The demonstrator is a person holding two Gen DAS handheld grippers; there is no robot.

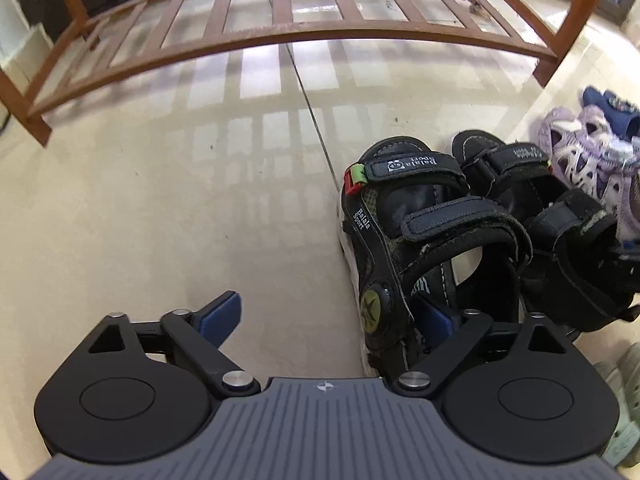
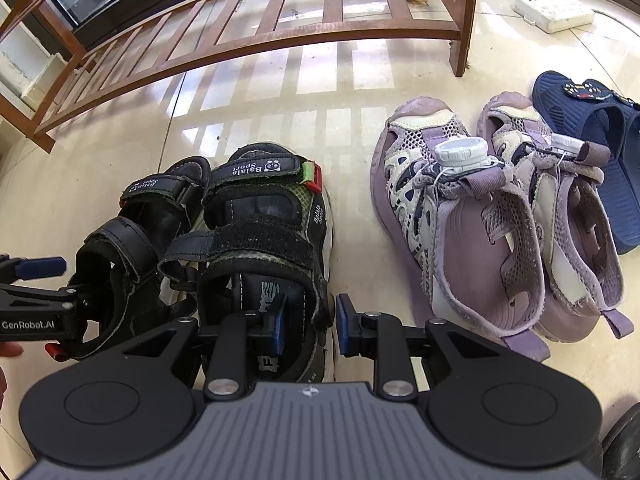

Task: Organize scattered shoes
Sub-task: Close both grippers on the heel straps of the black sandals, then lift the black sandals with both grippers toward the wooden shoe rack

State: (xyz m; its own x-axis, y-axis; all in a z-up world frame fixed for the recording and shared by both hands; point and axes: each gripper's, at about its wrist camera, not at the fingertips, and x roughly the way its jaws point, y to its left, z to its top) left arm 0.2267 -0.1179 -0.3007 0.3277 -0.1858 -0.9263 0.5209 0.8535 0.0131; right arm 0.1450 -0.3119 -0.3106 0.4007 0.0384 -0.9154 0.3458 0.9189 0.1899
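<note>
Pairing black strap sandals [image 2: 224,248] on floor: left gripper [image 1: 324,316] jaws wide open, right gripper [image 2: 310,330] jaws clamp the right sandal's heel wall; next, release it.

My left tongs [image 1: 326,316] hide one finger behind the sandal's [image 1: 404,240] heel. The blue slipper [image 2: 592,140] runs off my right view's edge, and I can't read the strap print on the far sandal [image 2: 152,216].

bare floor [image 1: 160,200] open left of the black sandals [image 1: 420,240], purple sandals [image 2: 460,220] crowding their right, wooden rack [image 1: 280,36] barring the far side
</note>
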